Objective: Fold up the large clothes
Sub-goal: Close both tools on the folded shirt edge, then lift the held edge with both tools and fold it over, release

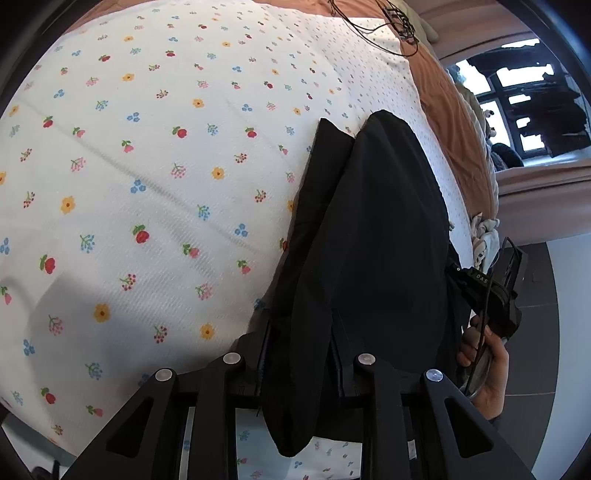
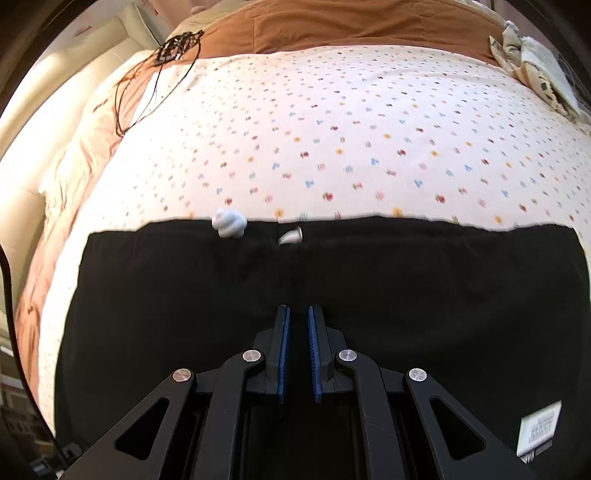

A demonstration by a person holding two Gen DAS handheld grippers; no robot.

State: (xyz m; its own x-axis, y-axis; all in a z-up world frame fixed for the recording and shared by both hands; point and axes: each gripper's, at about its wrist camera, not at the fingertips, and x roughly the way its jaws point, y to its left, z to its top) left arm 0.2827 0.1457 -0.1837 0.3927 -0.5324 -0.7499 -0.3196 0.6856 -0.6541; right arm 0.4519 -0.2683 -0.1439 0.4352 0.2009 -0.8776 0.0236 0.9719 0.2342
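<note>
Left wrist: "DAS" on right gripper [image 1: 480, 280], beside black garment [image 1: 369, 240].

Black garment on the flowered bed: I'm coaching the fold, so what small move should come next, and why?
Probably carry the bunched fabric across with the left gripper and lay it flat on the flowered sheet. The black garment is clamped between its fingers and hangs in loose folds, while the right gripper hovers shut over the spread part, seemingly holding nothing.

black garment [image 2: 406, 295]: 1 | floral sheet [image 2: 332, 129]: 1 | brown blanket [image 2: 332, 26]: 1 | claws: 2 [image 1: 299, 354] [image 2: 298, 350]
</note>
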